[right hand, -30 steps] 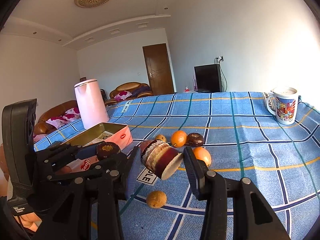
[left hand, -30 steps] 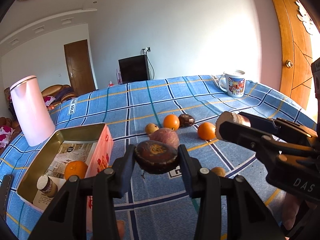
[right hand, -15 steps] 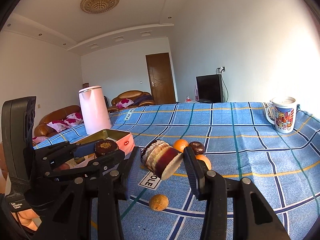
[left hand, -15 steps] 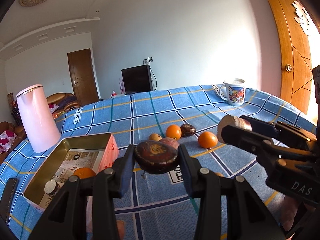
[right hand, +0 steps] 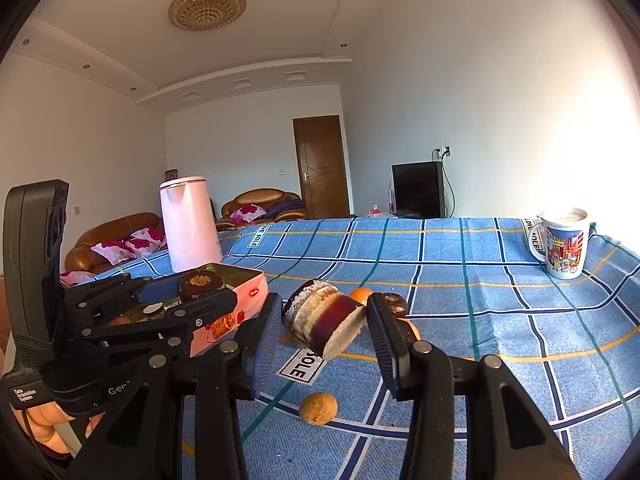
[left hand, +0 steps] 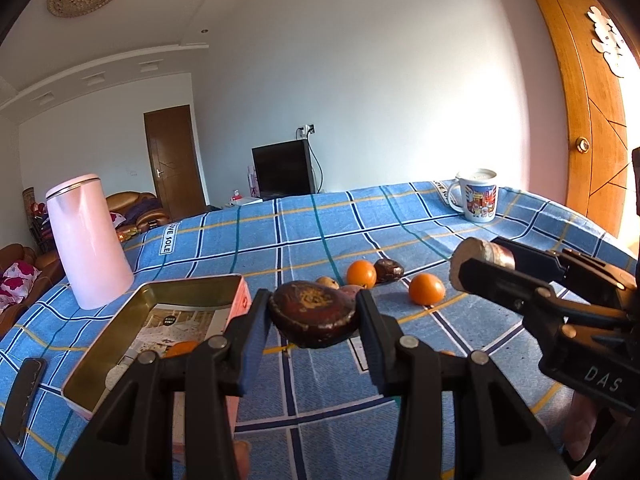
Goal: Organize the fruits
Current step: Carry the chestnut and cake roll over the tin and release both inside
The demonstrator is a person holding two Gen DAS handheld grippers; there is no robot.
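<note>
My left gripper (left hand: 314, 320) is shut on a dark brown mangosteen (left hand: 312, 312), held above the table beside the pink tin box (left hand: 192, 292). The box holds an orange (left hand: 180, 347). My right gripper (right hand: 322, 326) is shut on a cut purple-and-tan fruit piece (right hand: 322, 320), held above the cloth to the right of the left gripper (right hand: 200, 292). Two oranges (left hand: 361, 273) (left hand: 426, 289), a dark mangosteen (left hand: 389, 270), a small tan fruit (left hand: 327, 281) and a reddish fruit (left hand: 350, 289) lie mid-table. A small brown fruit (right hand: 318, 408) lies below the right gripper.
A pink kettle (left hand: 86, 240) stands at the left behind the box. A printed mug (left hand: 478, 196) stands at the far right. A dark flat object (left hand: 24, 384) lies at the left table edge. The blue checked cloth (left hand: 320, 224) covers the table.
Both grippers have risen and tilted up with their fruit still held, so the table and its objects sit lower in both views.
</note>
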